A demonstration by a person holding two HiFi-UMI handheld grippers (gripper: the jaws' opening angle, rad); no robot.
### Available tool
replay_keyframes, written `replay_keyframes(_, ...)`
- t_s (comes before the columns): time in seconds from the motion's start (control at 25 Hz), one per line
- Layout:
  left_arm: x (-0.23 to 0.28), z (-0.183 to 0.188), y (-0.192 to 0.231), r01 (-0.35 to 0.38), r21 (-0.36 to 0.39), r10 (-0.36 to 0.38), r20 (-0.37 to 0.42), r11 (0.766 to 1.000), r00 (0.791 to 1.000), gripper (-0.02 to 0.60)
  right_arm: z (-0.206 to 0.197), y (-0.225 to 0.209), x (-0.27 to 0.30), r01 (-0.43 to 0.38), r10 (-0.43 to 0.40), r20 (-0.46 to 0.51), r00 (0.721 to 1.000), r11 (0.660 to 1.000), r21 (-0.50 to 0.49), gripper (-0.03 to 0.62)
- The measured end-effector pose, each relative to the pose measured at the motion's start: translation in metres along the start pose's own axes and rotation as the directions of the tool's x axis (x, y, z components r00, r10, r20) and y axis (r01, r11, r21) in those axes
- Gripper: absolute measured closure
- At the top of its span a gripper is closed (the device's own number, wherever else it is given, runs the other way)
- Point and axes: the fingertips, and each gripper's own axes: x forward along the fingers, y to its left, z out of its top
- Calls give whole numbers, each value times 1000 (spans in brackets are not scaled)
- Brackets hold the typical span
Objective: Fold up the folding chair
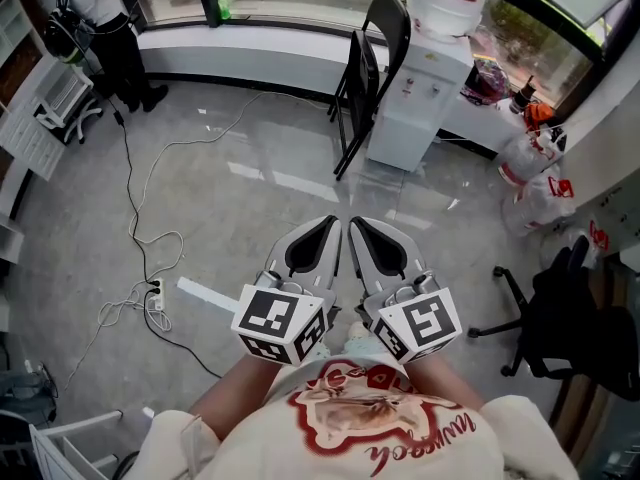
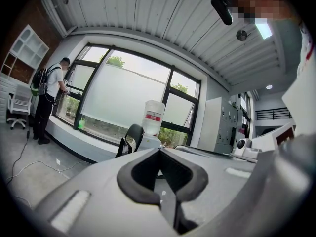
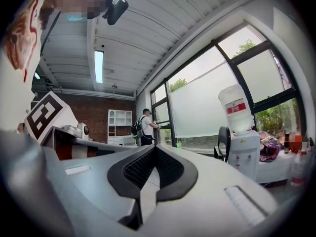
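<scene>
Nearest the lens, at 6 o'clock in the head view, the left hand-held gripper (image 1: 333,220) and the right hand-held gripper (image 1: 356,220) sit side by side against the person's printed shirt (image 1: 385,428). Both point toward 12 o'clock. The left gripper view shows the left one's (image 2: 159,149) jaws together at the tips with nothing between them. The right gripper view shows the same for the right one (image 3: 154,146).

The black folding chair (image 1: 375,58) stands well apart from both, at about 1 o'clock on the grey surface (image 1: 250,148). It is just beside the white water dispenser (image 1: 420,88). A second person (image 1: 100,8) stands by the window at 10 o'clock. Loose cables (image 1: 150,228) trail at 9 o'clock, and a black office chair (image 1: 560,308) is at 3 o'clock.
</scene>
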Motion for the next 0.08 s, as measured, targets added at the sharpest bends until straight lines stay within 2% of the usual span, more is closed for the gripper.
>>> replay_keyframes(0.08, -1, 1, 1, 2, 4, -2, 0, 1000, 1000, 575, 0, 0, 0, 5, -5, -1, 1000, 1000, -1, 569)
